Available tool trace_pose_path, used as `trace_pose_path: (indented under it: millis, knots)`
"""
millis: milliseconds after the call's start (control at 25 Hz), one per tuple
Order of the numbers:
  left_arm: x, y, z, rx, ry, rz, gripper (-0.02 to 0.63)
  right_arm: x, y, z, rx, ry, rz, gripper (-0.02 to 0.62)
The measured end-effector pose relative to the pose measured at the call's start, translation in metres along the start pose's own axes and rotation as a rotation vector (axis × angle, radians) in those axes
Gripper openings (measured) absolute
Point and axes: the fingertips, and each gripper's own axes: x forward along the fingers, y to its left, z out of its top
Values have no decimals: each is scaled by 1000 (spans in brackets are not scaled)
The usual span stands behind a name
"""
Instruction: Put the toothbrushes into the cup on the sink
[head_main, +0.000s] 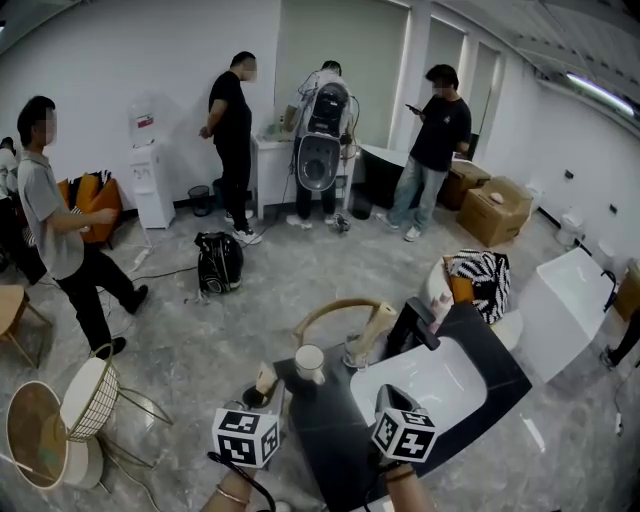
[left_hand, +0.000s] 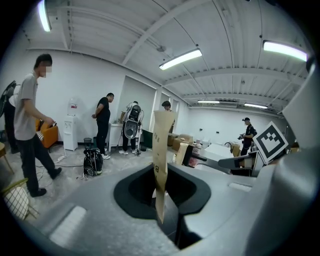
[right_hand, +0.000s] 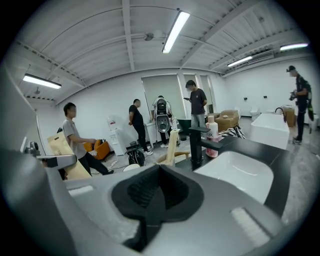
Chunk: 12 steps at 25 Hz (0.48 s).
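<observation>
A toothbrush in a tan cardboard pack (left_hand: 161, 155) stands upright between the jaws of my left gripper (left_hand: 162, 207), which is shut on it. In the head view this gripper (head_main: 262, 392) hovers at the left end of the black sink counter (head_main: 325, 430), just left of the white cup (head_main: 310, 362). A second tan toothbrush pack (head_main: 376, 326) leans in a clear holder behind the cup, next to the black faucet (head_main: 418, 325). My right gripper (head_main: 392, 398) is over the near rim of the white basin (head_main: 430, 385); its jaws (right_hand: 157, 192) are shut with nothing between them.
A pink bottle (right_hand: 214, 141) stands by the faucet. A wooden chair back (head_main: 335, 310) sits behind the counter, and a wire basket chair (head_main: 85, 400) to the left. Several people stand across the room, with a black bag (head_main: 218, 262) on the floor.
</observation>
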Motion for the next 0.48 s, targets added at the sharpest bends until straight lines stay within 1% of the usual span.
trace_pose_path:
  millis: [480]
  knots:
    - [36, -4, 33, 77, -21, -39, 43, 6, -24, -4, 19, 15, -39, 5]
